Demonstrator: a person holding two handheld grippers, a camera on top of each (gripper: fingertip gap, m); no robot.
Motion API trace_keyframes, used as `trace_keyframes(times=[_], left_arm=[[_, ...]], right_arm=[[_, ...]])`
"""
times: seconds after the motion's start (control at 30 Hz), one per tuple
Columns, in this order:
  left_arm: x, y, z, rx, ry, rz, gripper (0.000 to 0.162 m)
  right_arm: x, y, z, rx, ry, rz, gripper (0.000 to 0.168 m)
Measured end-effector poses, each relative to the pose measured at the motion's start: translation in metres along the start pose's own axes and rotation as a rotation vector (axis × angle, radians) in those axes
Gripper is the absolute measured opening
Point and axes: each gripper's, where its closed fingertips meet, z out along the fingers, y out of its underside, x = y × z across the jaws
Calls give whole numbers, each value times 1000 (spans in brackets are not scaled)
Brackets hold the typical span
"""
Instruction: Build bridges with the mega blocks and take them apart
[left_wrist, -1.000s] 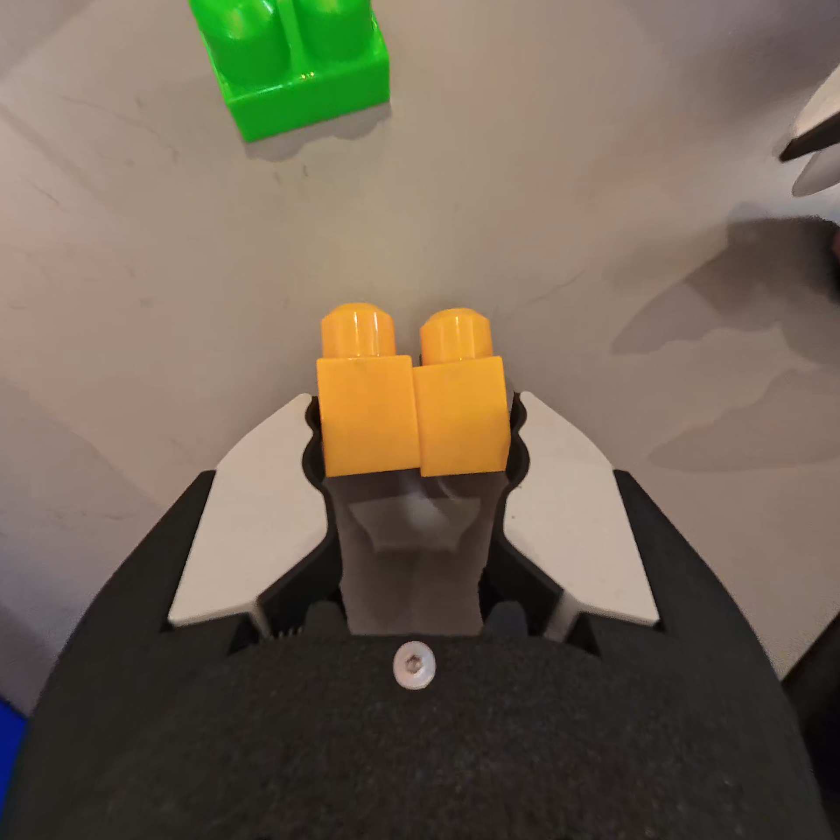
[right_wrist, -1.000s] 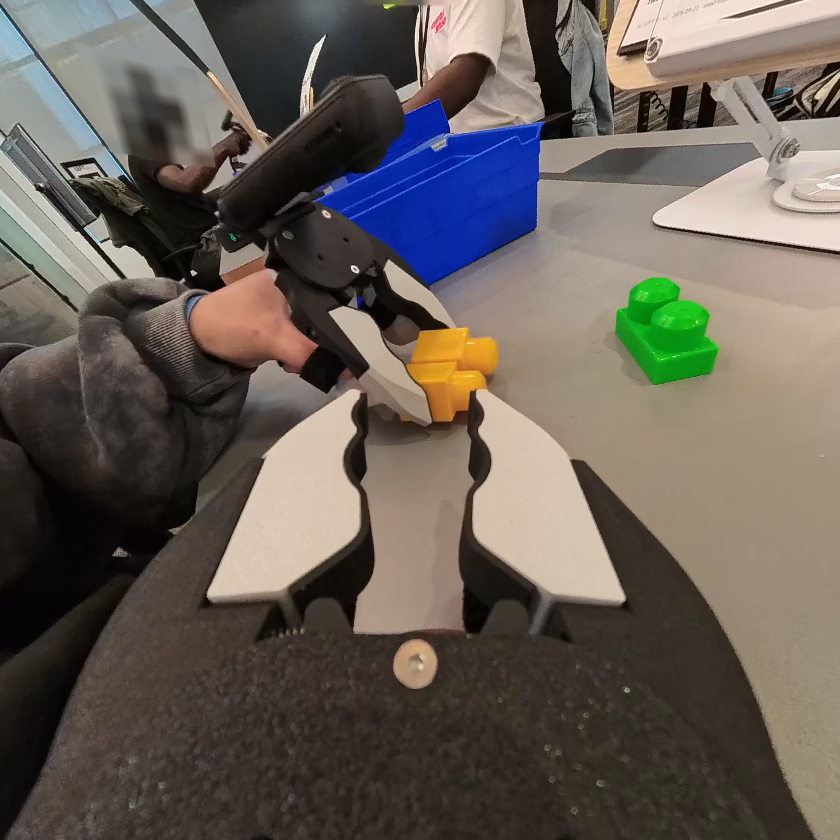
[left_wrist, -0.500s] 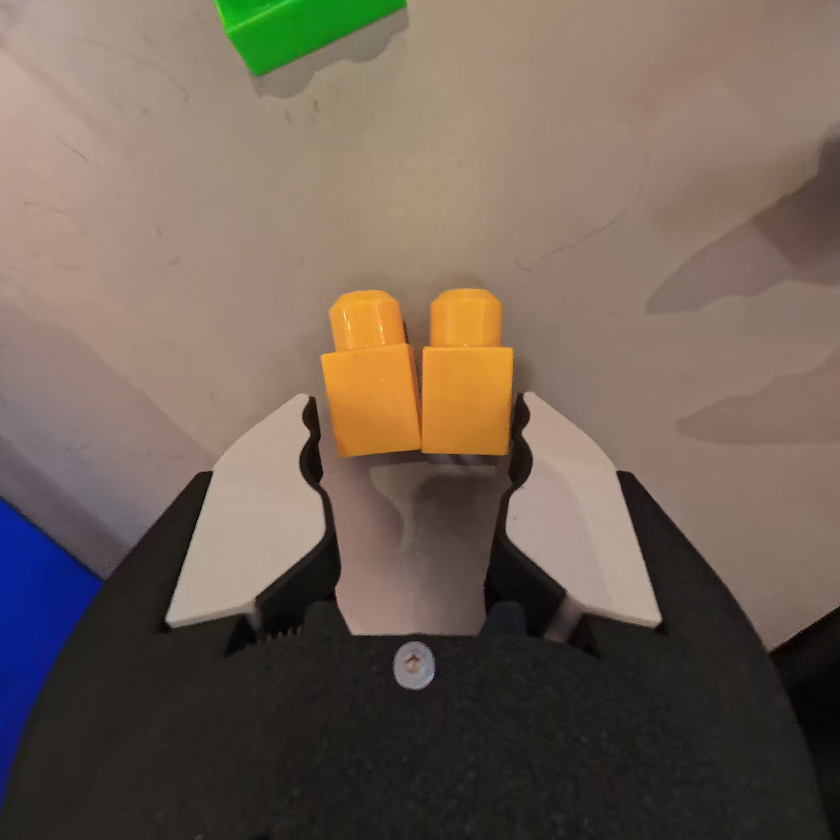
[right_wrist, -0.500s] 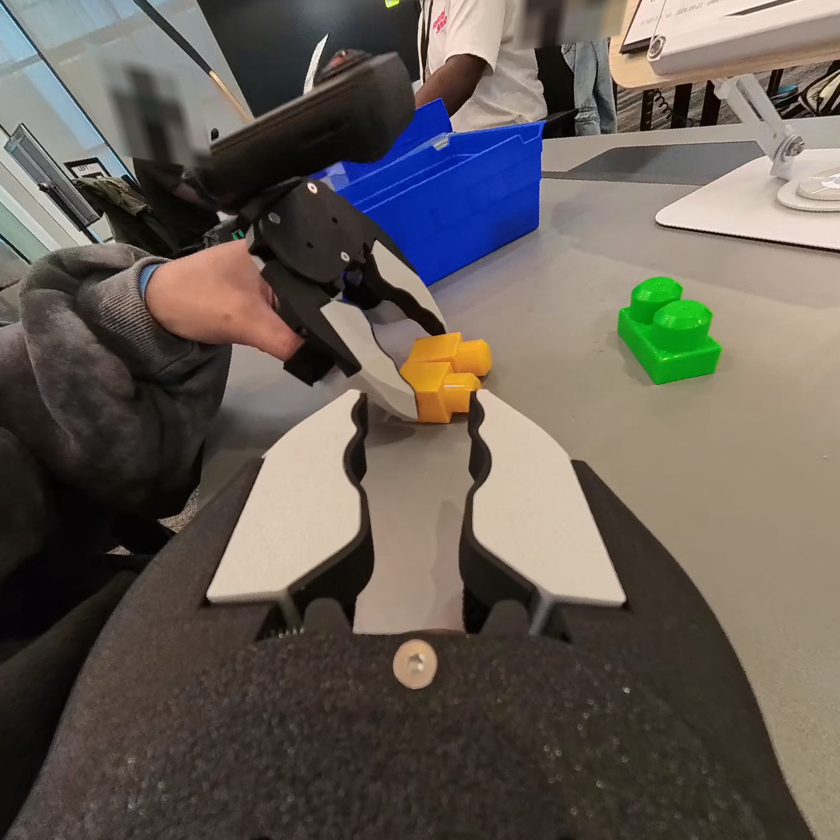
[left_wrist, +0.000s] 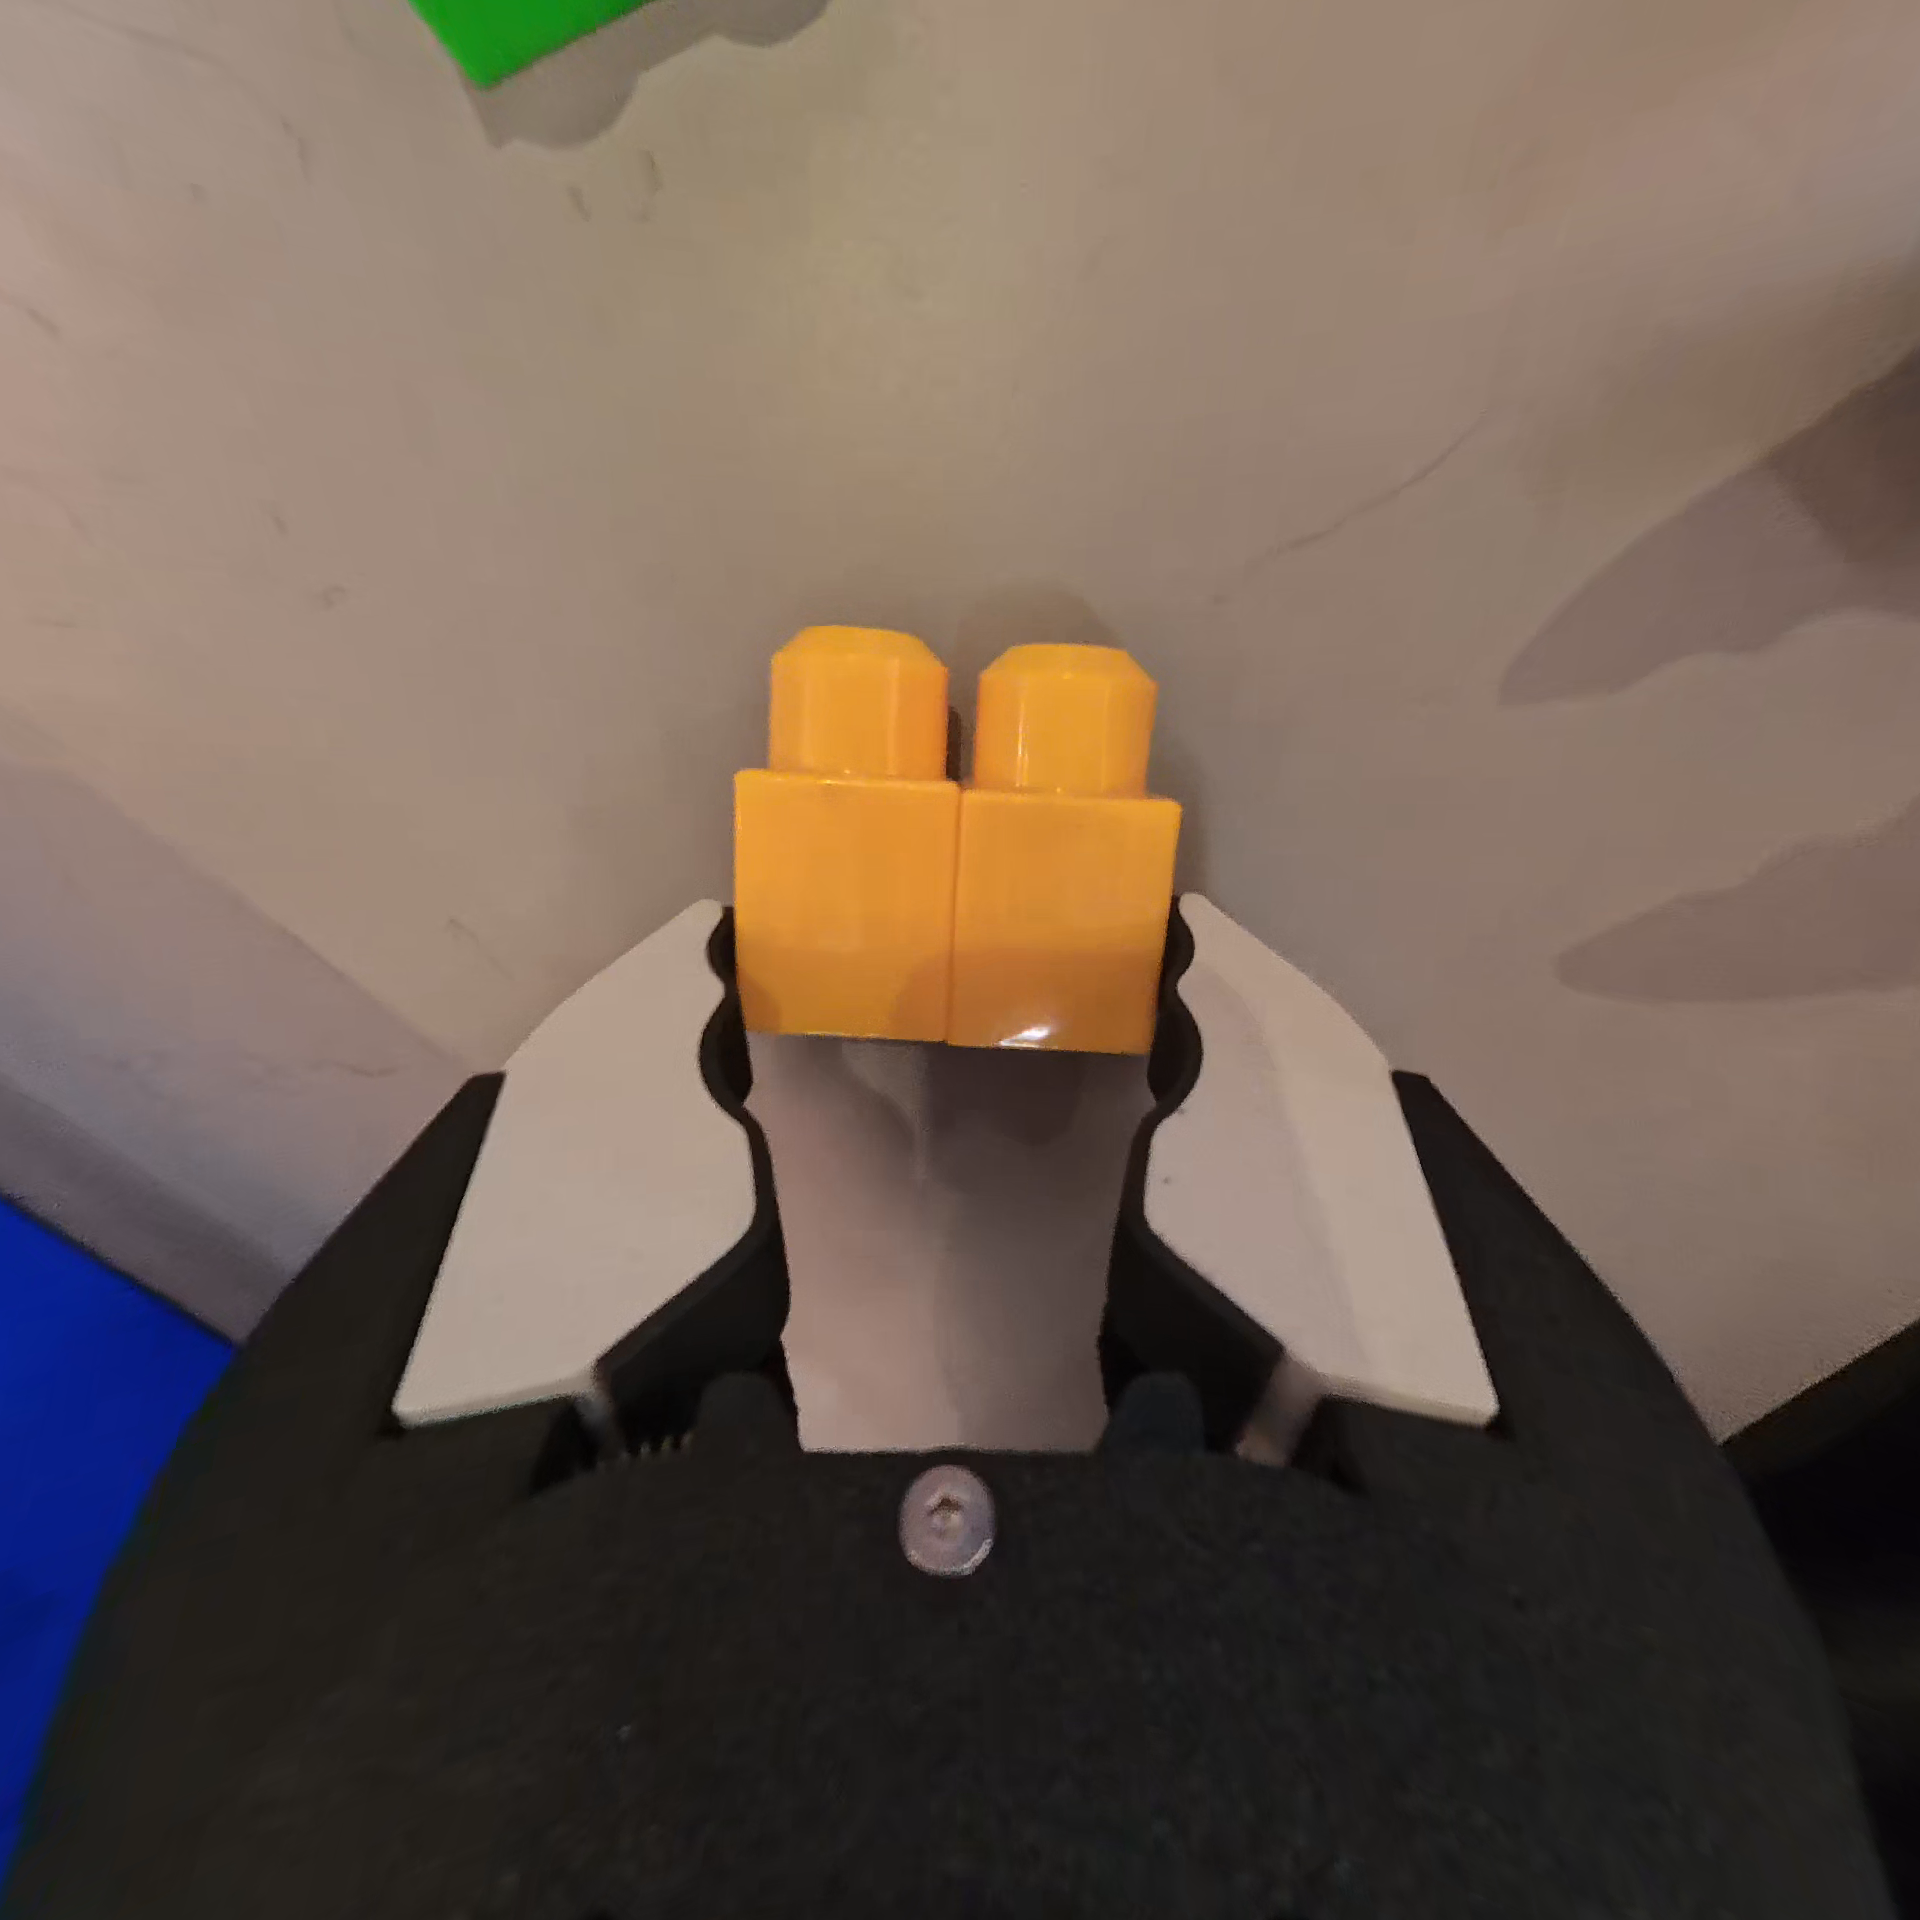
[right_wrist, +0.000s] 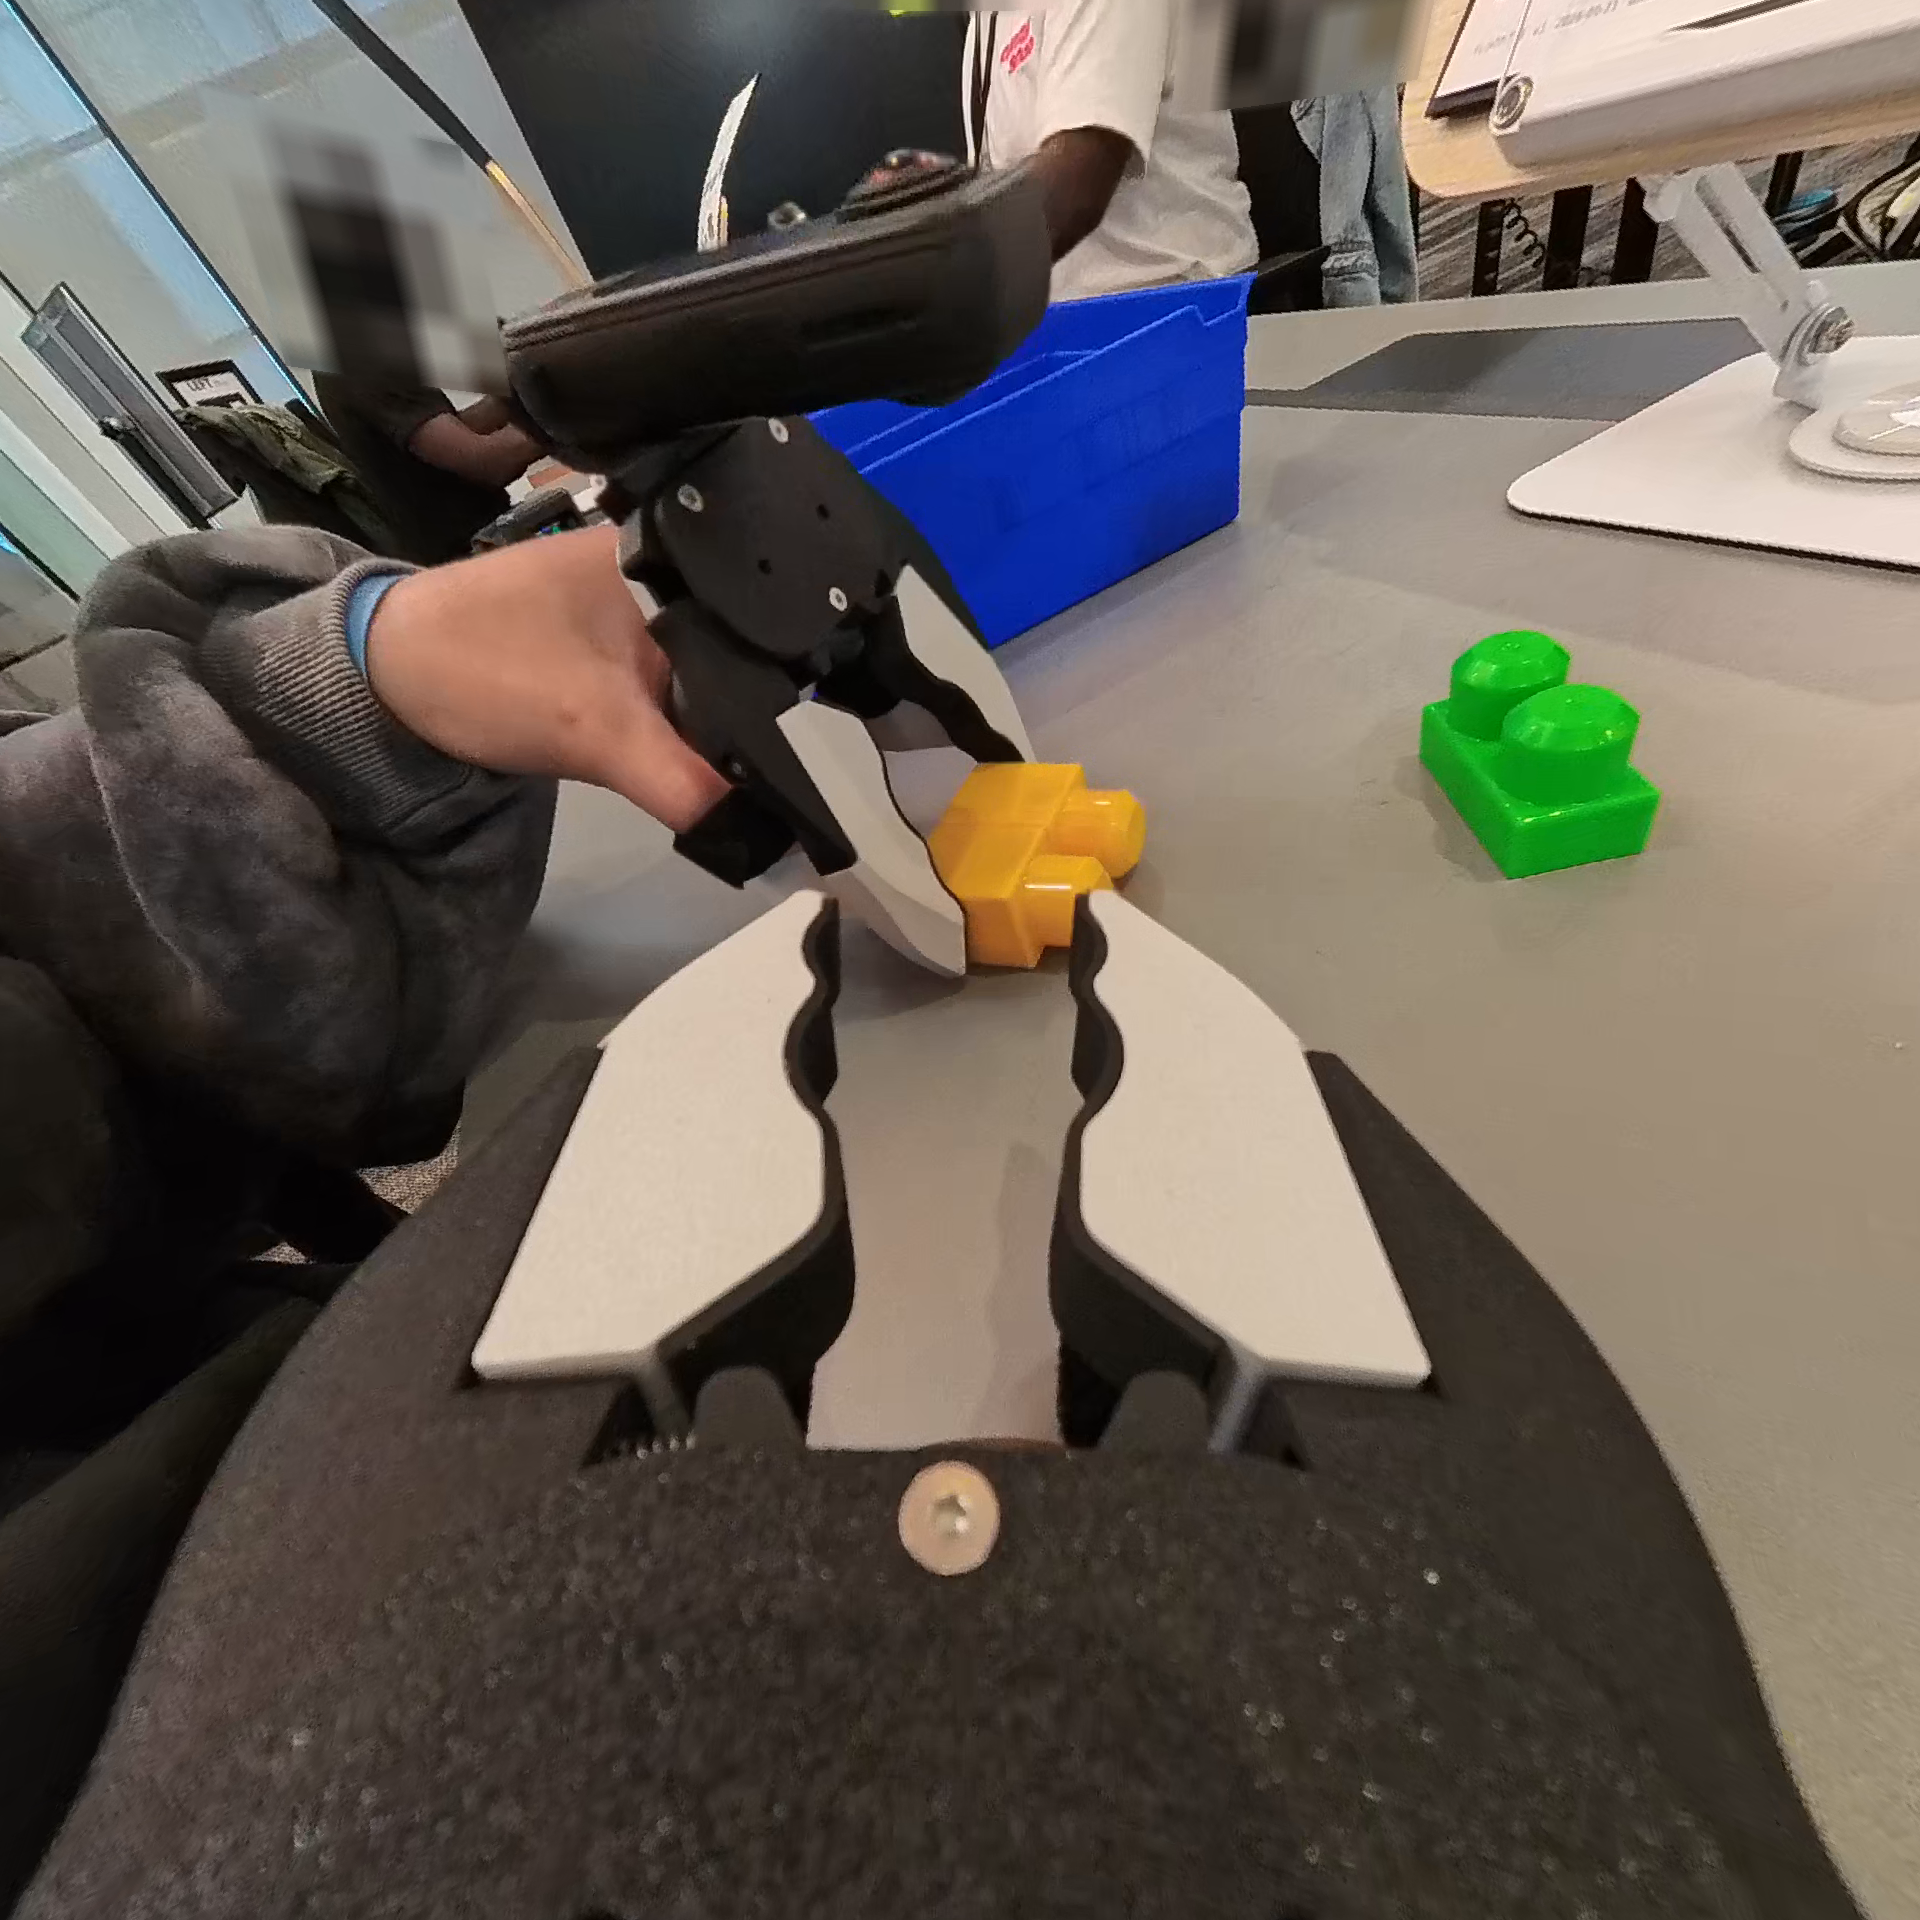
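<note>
Grey table carries everything: a blue bin at the back, a green block well to the right, and two orange blocks lying on their sides, studs pointing away. The left gripper now brackets them, tips touching both outer sides; half a second ago they lay just beyond its tips. The right gripper hovers near, parted and empty.

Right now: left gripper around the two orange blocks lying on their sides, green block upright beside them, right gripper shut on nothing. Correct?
Not quite: the right gripper is open, its fingers apart over bare table in the right wrist view. The rest holds: left gripper, orange blocks, green block.
</note>
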Motion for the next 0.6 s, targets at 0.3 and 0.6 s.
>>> trace_keyframes(times=[0.3,0.6], left_arm=[[-2,-25,-29,353,-24,65,75],[-16,-23,-64,788,-175,141,75]], right_arm=[[1,-1,0,4,13,-6,43],[25,-20,-6,-81,149,-104,50]])
